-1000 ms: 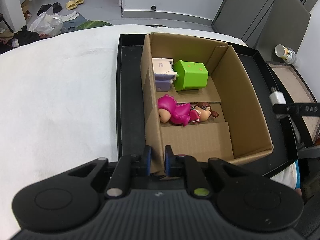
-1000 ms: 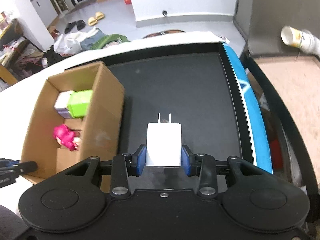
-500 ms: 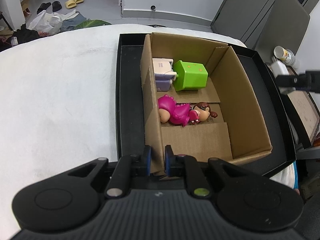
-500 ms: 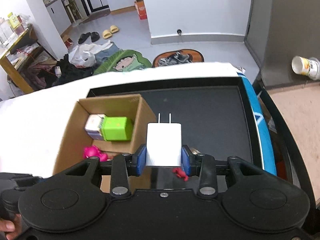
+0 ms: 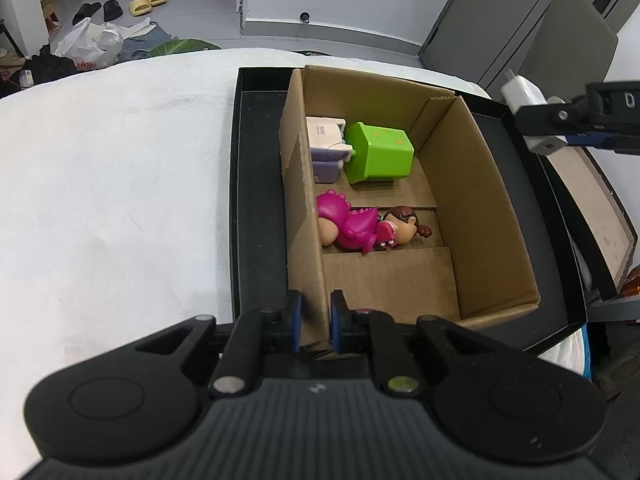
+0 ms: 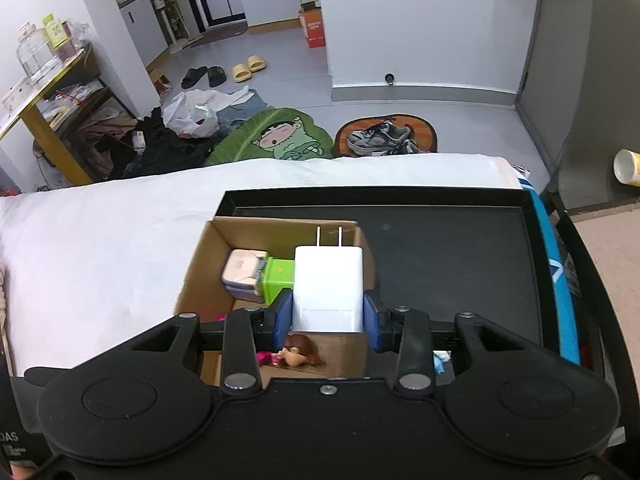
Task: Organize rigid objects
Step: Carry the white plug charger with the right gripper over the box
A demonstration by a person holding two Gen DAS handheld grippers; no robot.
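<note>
An open cardboard box (image 5: 476, 204) stands in a black tray (image 5: 256, 184) on a white-covered table. Inside lie a green cube (image 5: 380, 152), two small white and lilac cases (image 5: 326, 146) and a pink dinosaur figure (image 5: 348, 226) beside a brown-haired doll (image 5: 404, 230). My left gripper (image 5: 314, 316) is shut on the box's near left wall. My right gripper (image 6: 327, 318) is shut on a white plug charger (image 6: 328, 288), prongs pointing away, held above the box's right side. From the left wrist view the charger (image 5: 524, 94) hangs off the box's far right corner.
The tray's dark floor (image 6: 448, 256) stretches right of the box, with a small scrap (image 6: 440, 358) on it. White cloth (image 5: 112, 184) covers the table to the left. Shoes, bags and a mat lie on the floor beyond. A brown board (image 5: 596, 200) sits right of the tray.
My right gripper has carried the charger up and leftward, from over the tray floor to over the box. The left gripper and box have stayed put.
</note>
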